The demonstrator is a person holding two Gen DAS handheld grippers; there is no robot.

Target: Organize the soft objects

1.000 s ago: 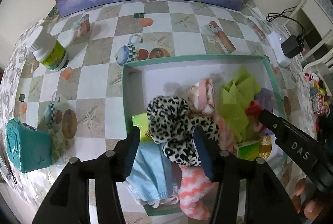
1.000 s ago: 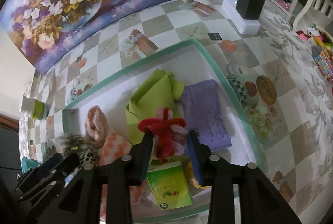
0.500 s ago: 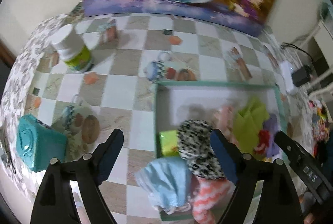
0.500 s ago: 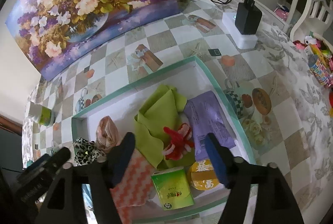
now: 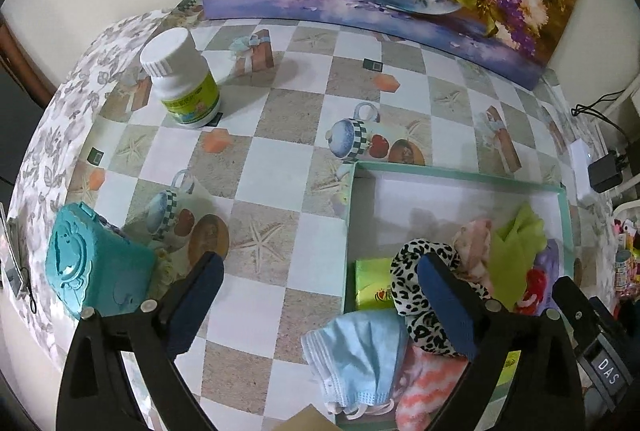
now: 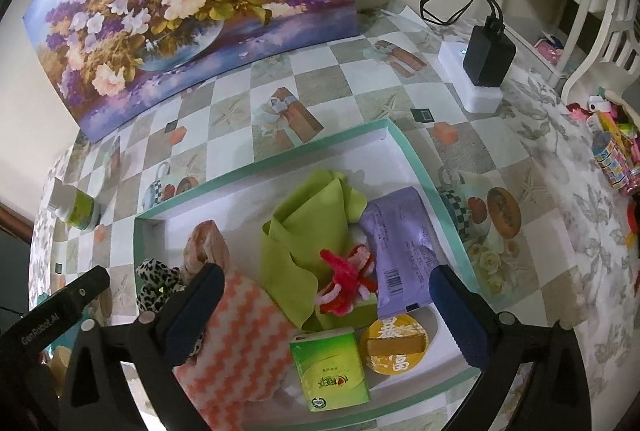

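Both grippers hover over the teal-rimmed tray (image 6: 404, 147) on the tabletop (image 5: 280, 167). Left gripper (image 5: 320, 295): jaws opening, nothing gripped; leopard-print scrunchie (image 5: 416, 295) lies in the tray. Right gripper (image 6: 326, 311): jaws opening above the red pipe-cleaner figure (image 6: 346, 281), released.

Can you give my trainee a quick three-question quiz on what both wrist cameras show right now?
1. True or false: the leopard-print cloth lies outside the teal-rimmed box.
2. Which item hangs over the box's near-left edge onto the tablecloth? A) light blue face mask B) purple packet C) lime green cloth
3. Fill in: the red and pink pipe-cleaner figure rests on the ____ cloth.

Key:
1. False; it is inside, near the left wall.
2. A
3. Lime green. It lies free between the jaws of the right gripper, which are opening; the left gripper is opening too and grips nothing.
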